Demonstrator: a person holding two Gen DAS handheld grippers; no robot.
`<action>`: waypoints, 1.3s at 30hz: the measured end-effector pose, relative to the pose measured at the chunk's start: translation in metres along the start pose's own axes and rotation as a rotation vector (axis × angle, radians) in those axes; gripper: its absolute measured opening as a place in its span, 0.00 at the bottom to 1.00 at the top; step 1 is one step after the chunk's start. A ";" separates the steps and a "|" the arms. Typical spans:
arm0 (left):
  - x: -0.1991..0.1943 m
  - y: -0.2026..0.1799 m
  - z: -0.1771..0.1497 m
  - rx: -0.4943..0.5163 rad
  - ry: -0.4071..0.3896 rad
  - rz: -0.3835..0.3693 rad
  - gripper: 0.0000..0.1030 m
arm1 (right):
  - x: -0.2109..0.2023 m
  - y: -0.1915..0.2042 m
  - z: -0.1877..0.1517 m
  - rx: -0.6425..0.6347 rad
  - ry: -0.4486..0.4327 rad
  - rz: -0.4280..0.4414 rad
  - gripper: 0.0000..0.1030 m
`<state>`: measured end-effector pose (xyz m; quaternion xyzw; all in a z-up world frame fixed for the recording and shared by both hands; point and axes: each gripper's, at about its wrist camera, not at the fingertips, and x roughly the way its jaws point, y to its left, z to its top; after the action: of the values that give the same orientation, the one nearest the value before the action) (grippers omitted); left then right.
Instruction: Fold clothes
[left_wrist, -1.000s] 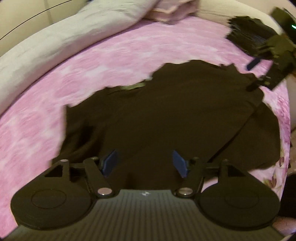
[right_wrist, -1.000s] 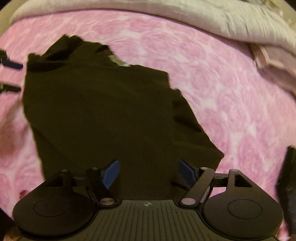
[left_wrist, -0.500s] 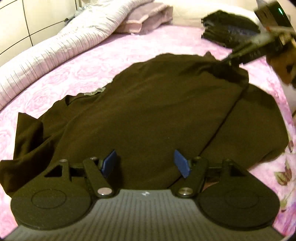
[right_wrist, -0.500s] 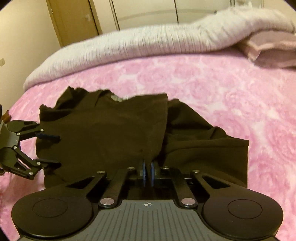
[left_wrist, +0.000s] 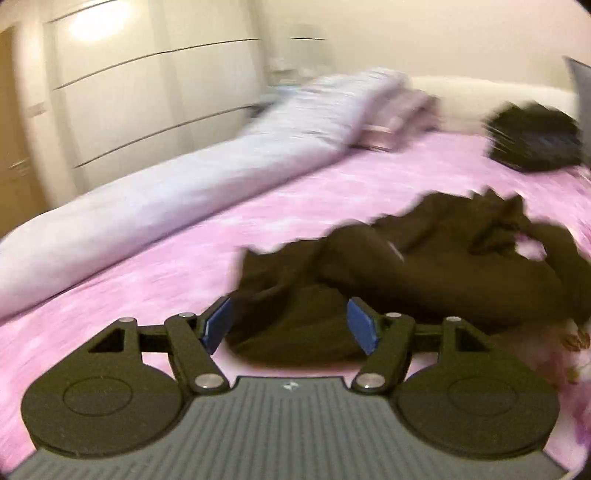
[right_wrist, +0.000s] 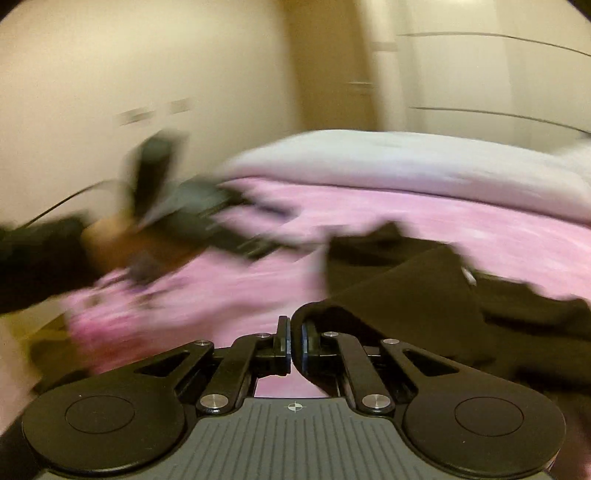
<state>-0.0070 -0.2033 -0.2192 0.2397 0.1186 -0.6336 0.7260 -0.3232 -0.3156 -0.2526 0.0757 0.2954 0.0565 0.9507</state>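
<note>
A dark brown garment (left_wrist: 424, 266) lies crumpled on the pink bedspread (left_wrist: 184, 269). My left gripper (left_wrist: 290, 325) is open and empty, its blue pads (left_wrist: 216, 323) either side of the garment's near edge. My right gripper (right_wrist: 294, 345) is shut on a fold of the same garment (right_wrist: 406, 306) and holds it lifted. The left gripper shows blurred in the right wrist view (right_wrist: 236, 221), over the bed to the left of the garment.
A rolled pale duvet (left_wrist: 177, 192) runs along the bed's far side, with a pinkish pillow (left_wrist: 391, 114) at its end. A pile of dark folded clothes (left_wrist: 532, 140) sits at the back right. Wardrobe doors (left_wrist: 147, 85) stand behind the bed.
My right gripper shut on the garment's edge and has pulled it across, bunching the flat garment. My left gripper stayed open and drew back to the garment's near edge. Both views tilted up.
</note>
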 end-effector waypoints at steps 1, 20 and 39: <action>-0.018 0.010 -0.001 -0.024 0.008 0.027 0.70 | 0.008 0.026 -0.003 -0.043 0.029 0.061 0.04; 0.039 0.032 0.016 0.016 0.122 0.060 0.72 | -0.017 -0.039 0.006 -0.085 0.124 -0.279 0.58; 0.301 0.134 0.023 -0.305 0.367 -0.290 0.05 | 0.010 -0.383 0.023 0.319 0.260 -0.376 0.24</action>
<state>0.1721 -0.4634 -0.3156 0.2187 0.3751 -0.6516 0.6220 -0.2776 -0.6932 -0.3076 0.1607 0.4288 -0.1588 0.8747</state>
